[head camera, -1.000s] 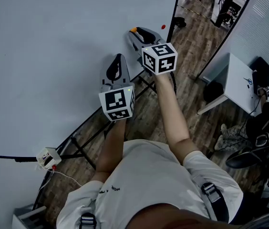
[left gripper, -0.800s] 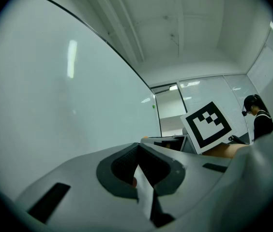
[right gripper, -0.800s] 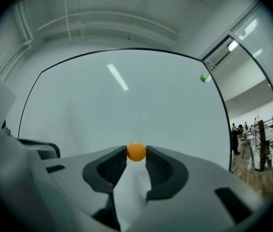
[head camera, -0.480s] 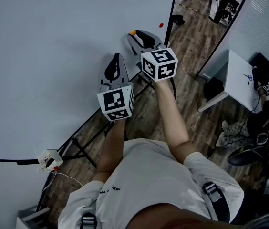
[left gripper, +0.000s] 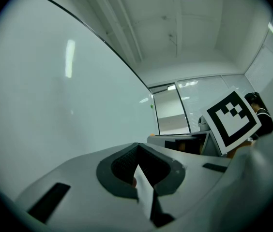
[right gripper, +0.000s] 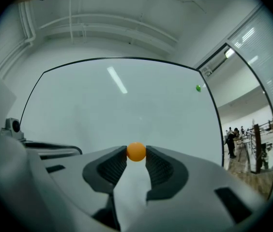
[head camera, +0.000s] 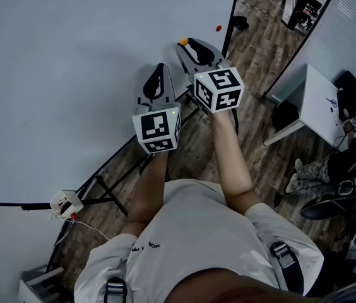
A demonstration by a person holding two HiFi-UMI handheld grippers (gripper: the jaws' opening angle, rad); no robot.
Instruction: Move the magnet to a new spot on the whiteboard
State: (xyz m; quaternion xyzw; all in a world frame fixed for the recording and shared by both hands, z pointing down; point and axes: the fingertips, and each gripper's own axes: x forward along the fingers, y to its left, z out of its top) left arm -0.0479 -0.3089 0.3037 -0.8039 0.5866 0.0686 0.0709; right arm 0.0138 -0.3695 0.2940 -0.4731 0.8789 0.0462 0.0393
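right tool (right gripper: 136,154) — pinching small orange round magnet (right gripper: 136,151) at its tips | white whiteboard (right gripper: 127,110) straight ahead of magnet | left tool (left gripper: 137,147) — pressed together, farther back

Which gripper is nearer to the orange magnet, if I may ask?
Right. The right gripper holds the orange magnet between its jaws. The left gripper sits beside it on its left, apart from the magnet, with its jaws together.

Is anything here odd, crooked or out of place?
Nothing stands out. The right tongs pinch a small orange magnet neatly at their tips, in front of the whiteboard.
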